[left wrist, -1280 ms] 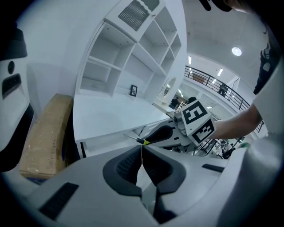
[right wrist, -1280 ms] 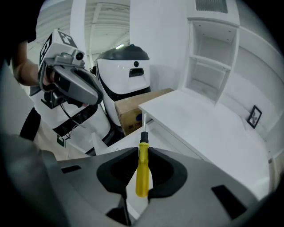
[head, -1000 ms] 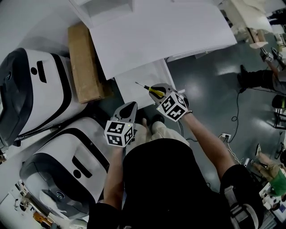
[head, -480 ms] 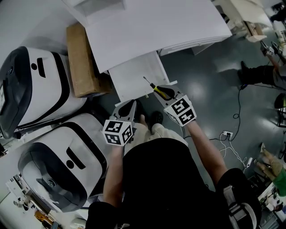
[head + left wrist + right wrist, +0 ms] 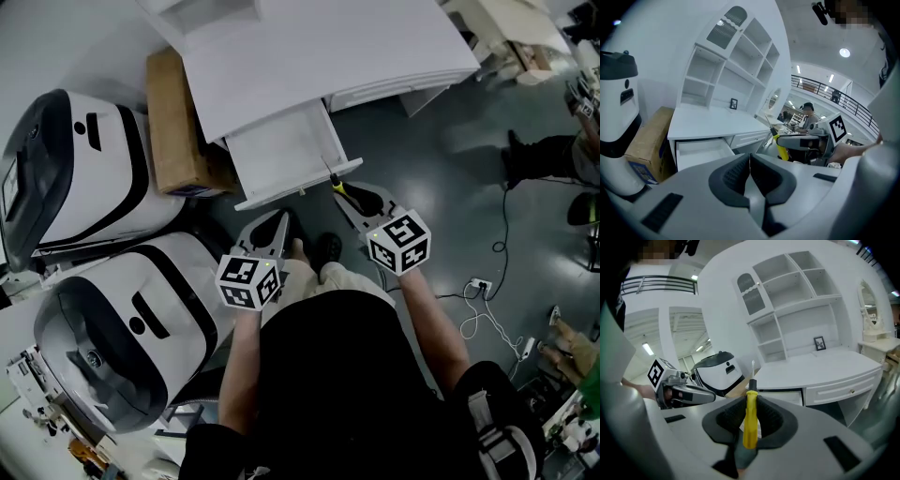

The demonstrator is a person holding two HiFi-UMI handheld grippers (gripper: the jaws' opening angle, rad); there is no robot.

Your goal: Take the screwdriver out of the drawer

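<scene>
Field notes, head view first:
- The right hand-held gripper (image 5: 349, 194) is clenched on the screwdriver (image 5: 750, 420). We see the yellow handle pinched between the ribbed pads, with the black collar and thin metal shaft sticking out past the jaw tips.
- The screwdriver is out of the drawer (image 5: 281, 155), in the air just in front of its right front corner, shaft aimed towards that corner.
- The drawer stands pulled out from under the white counter (image 5: 309, 56).
- The left hand-held gripper (image 5: 750, 171) has its jaws pressed together on nothing. We see it near the drawer's left front corner, apart from the right one.
- A cardboard box (image 5: 178, 122) lies left of the drawer, between the counter and two white machines (image 5: 84, 178)
</scene>
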